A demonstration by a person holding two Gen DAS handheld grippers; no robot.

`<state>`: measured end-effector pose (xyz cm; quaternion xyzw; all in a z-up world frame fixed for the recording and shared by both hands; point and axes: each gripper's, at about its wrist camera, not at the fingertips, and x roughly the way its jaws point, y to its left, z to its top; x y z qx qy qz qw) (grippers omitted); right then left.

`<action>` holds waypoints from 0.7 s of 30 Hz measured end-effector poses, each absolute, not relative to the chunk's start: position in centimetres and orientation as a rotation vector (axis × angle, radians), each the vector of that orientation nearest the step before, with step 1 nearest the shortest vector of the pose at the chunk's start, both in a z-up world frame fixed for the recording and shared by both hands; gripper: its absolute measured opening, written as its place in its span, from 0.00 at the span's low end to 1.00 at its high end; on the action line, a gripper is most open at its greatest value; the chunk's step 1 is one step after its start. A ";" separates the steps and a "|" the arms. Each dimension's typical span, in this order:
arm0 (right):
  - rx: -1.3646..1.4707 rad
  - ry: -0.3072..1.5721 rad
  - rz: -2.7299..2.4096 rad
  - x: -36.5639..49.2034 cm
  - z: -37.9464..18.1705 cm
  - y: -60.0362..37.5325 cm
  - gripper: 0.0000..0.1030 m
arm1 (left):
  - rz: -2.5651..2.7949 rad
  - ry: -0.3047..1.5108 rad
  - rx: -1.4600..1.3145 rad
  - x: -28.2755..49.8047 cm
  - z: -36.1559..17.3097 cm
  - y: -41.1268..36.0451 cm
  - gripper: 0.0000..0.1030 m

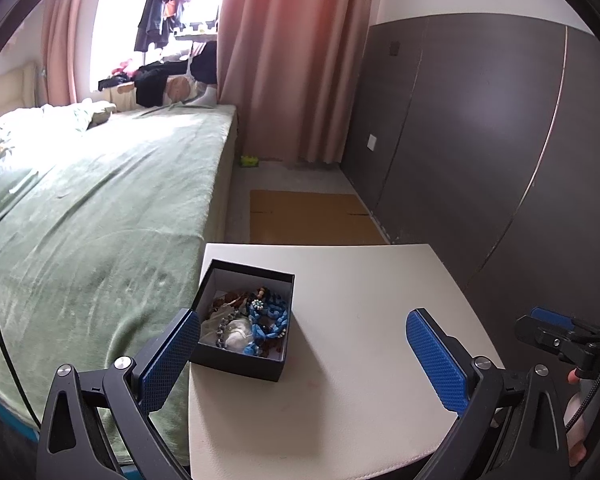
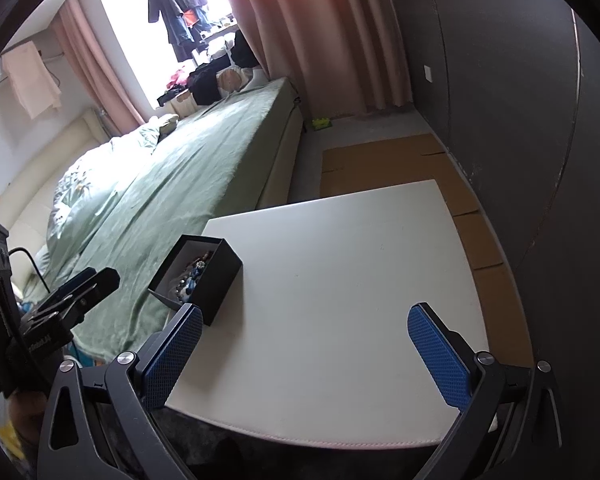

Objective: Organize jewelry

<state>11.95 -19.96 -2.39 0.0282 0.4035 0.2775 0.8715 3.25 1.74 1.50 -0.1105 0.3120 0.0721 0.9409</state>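
So both the left gripper [image 1: 300,344] and right gripper [image 2: 306,340] hang wide open over the white table [image 1: 360,300], jewelry box [image 1: 242,354] sitting untouched near its left edge.

a green-covered bed [image 1: 100,200] beside pink curtains [image 1: 292,60], flat cardboard [image 1: 312,216] on the floor, clothes [image 1: 168,4] hanging at the window.

The counter [image 1: 360,340] is viewed closely from above by both wrist cameras; box [image 1: 242,320], bed [image 1: 100,200] and curtain [image 1: 284,60] are shared.

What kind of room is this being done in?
Most likely a bedroom at home: a bed with a green cover, pink curtains by the window, and clothes hanging there.
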 end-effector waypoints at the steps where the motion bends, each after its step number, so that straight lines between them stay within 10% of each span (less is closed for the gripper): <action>1: 0.056 0.841 0.579 11.9 -2.3 -19.9 1.00 | 0.147 0.637 -0.226 3.2 1.5 1.8 1.00; 21: 0.070 0.829 0.558 12.1 -1.9 -20.8 1.00 | 0.140 0.649 -0.240 3.5 1.2 1.6 1.00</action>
